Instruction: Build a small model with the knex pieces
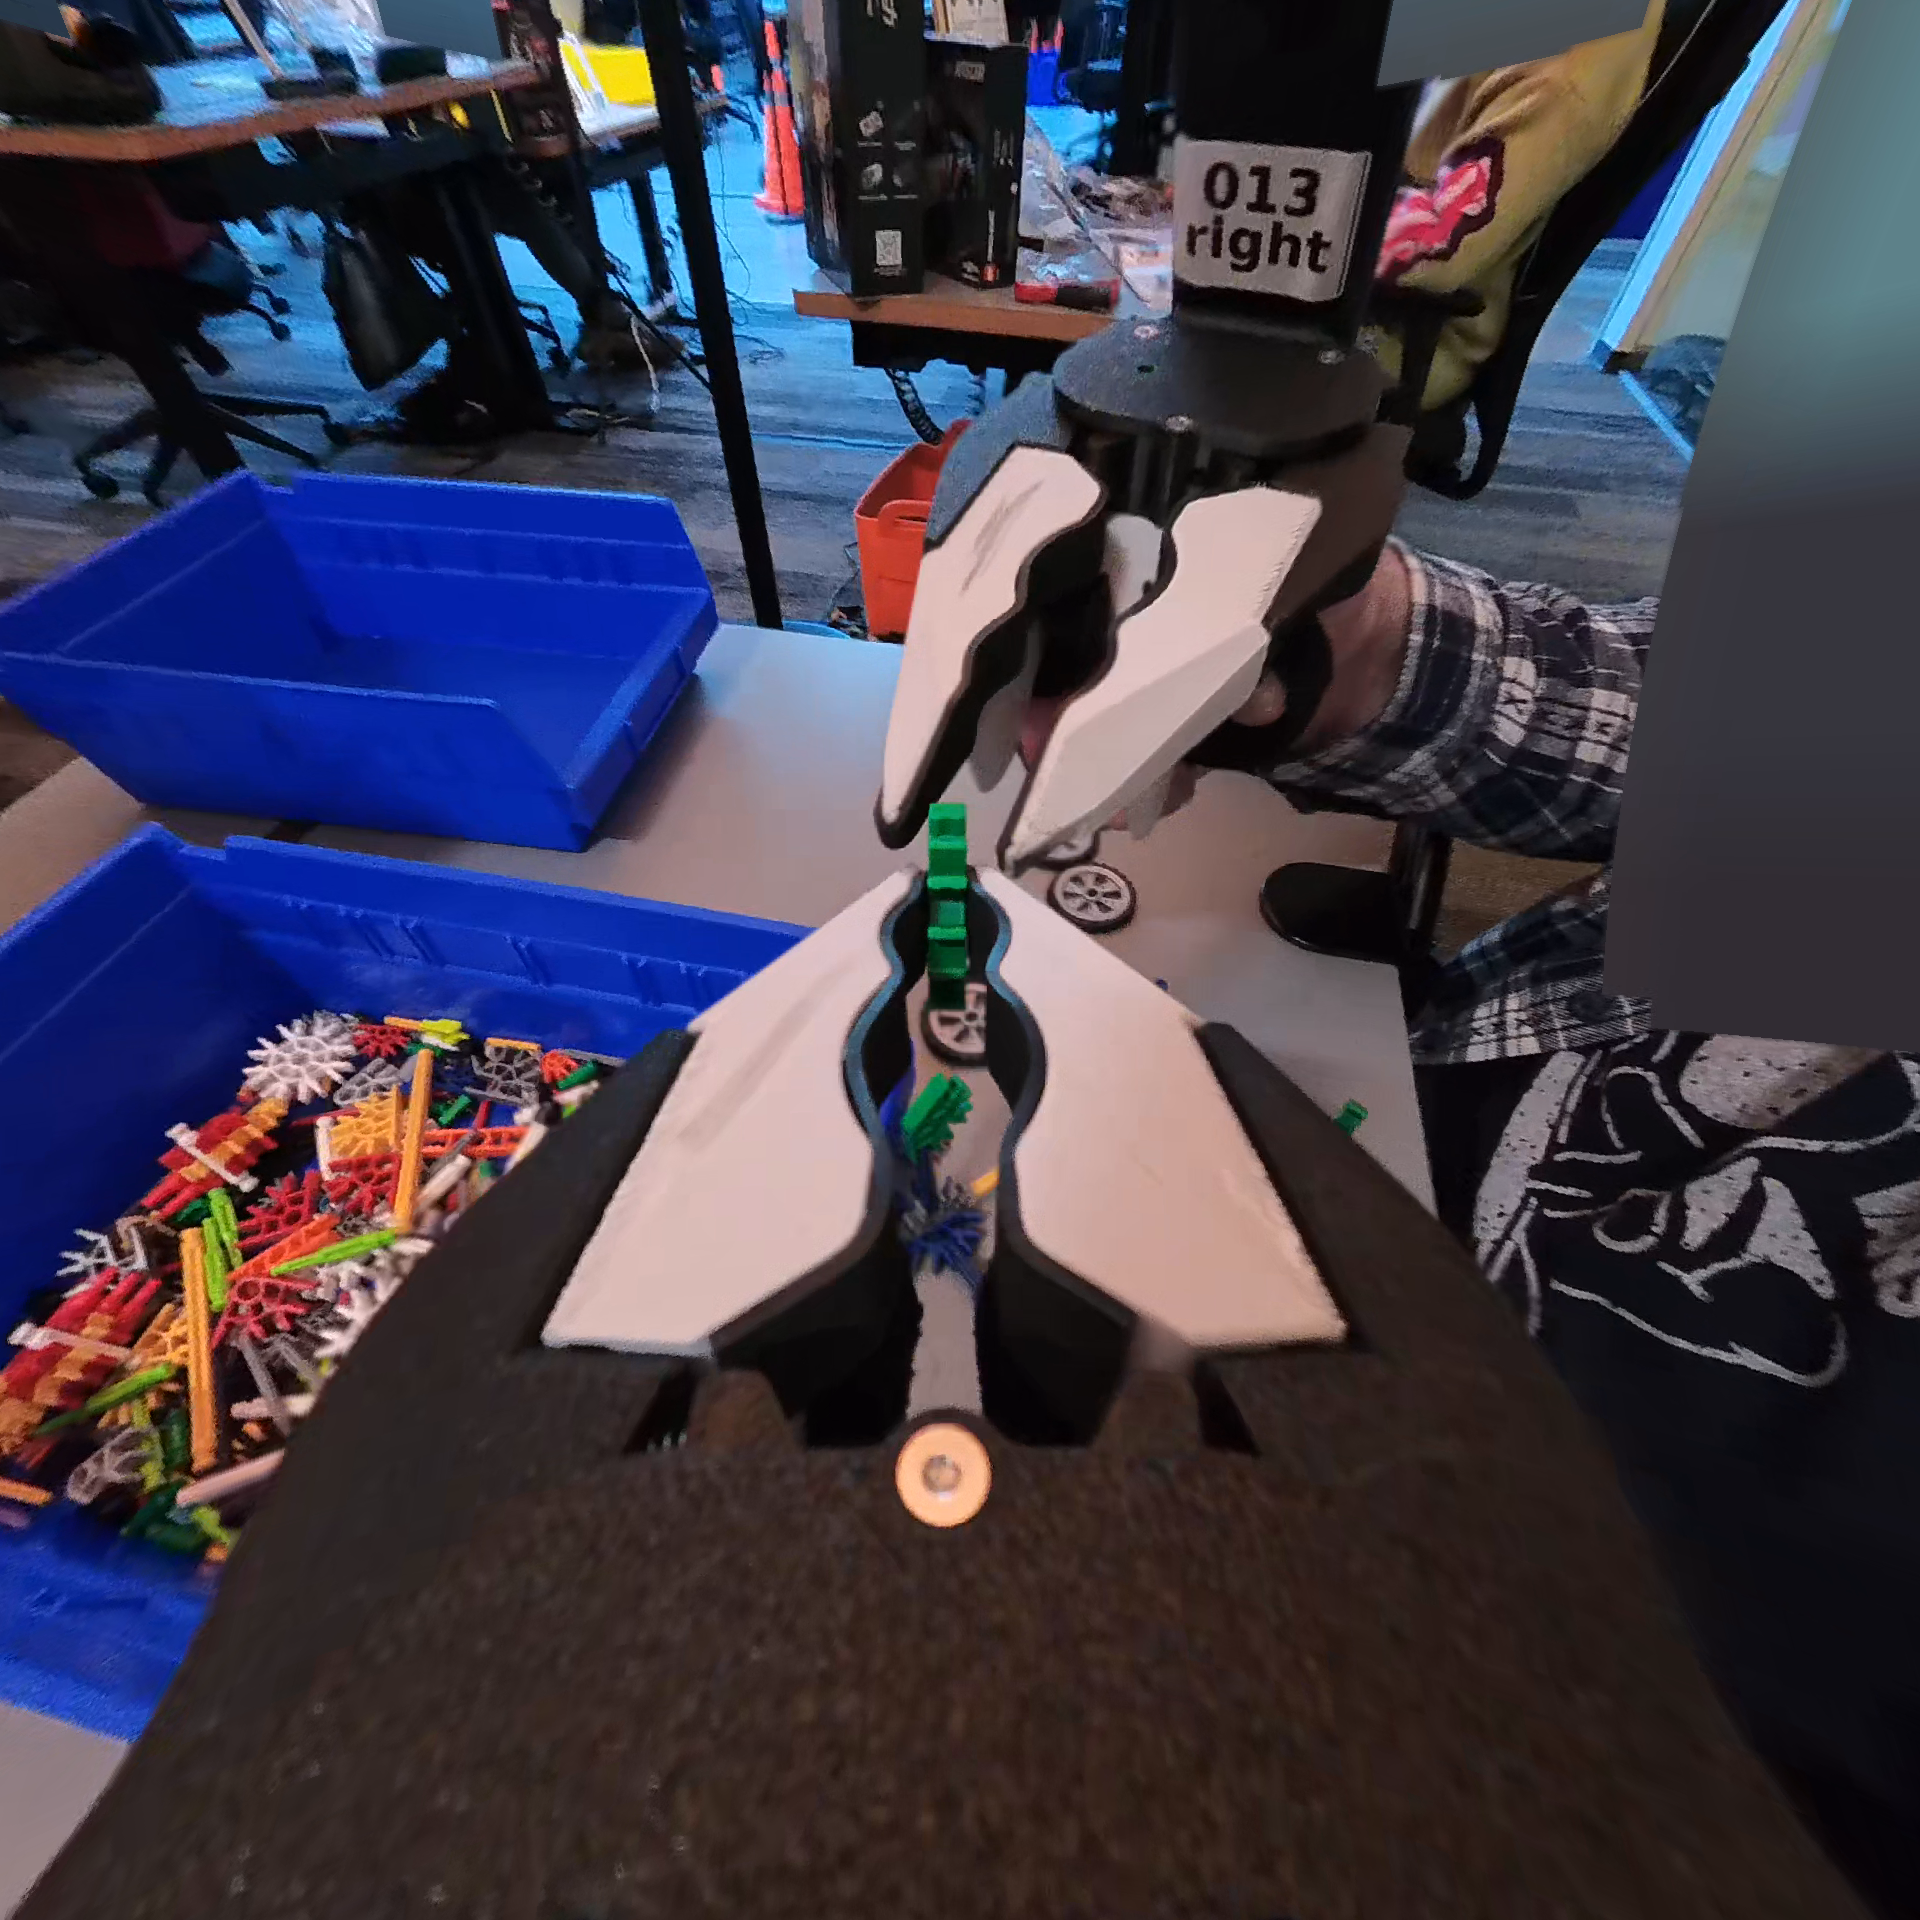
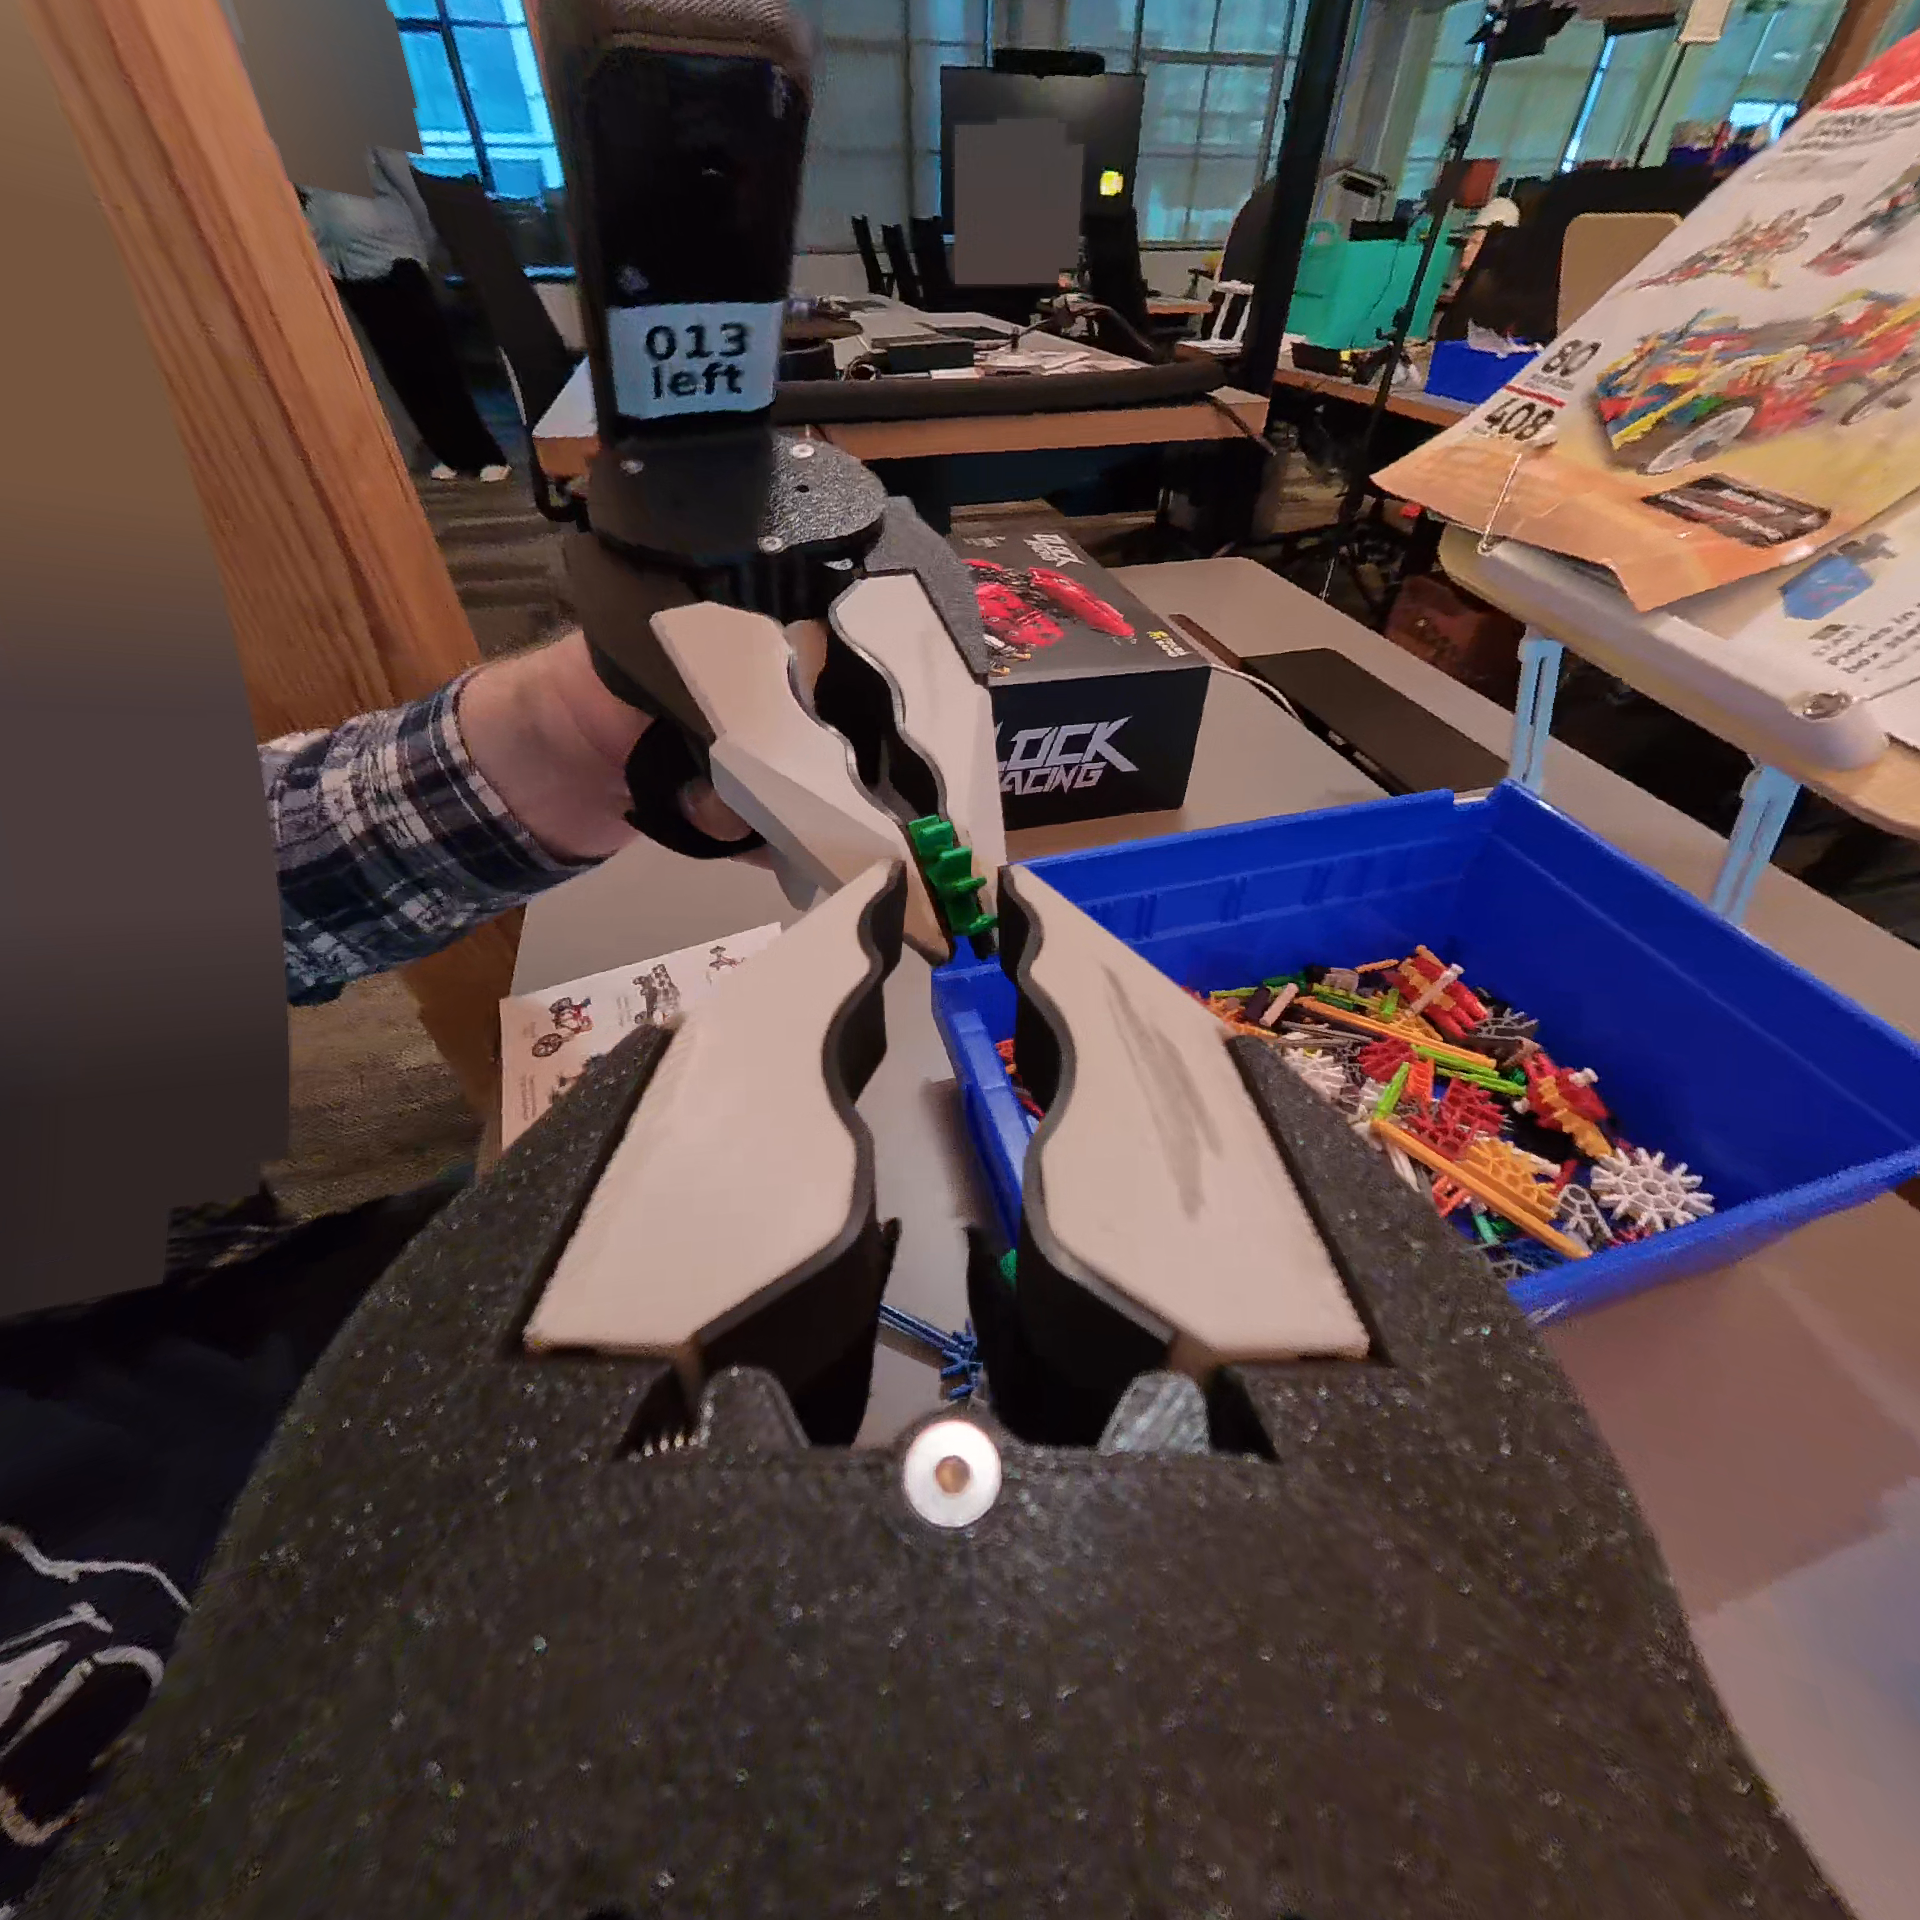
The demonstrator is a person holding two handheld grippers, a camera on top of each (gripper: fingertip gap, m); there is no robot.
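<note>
While the left gripper pinches a stack of green connector pieces between its white fingertips, the right gripper hangs just above it with its jaws parted, tips on either side of the stack's top end without clearly touching it. From the right wrist view, the same green stack sits clamped in the left gripper and lies in the gap of the open right gripper. A hand in a plaid sleeve holds the right tool.

Below them, on the grey table, two small spoked wheels lie near each other, and a blue and green spiky assembly shows through the left jaws. To the left, a blue bin holds a heap of colourful rods and snowflake connectors; a second blue bin stands behind it. Seen from the right wrist, a black toy-car box stands beyond the bin, and an instruction booklet rests on a raised stand.
</note>
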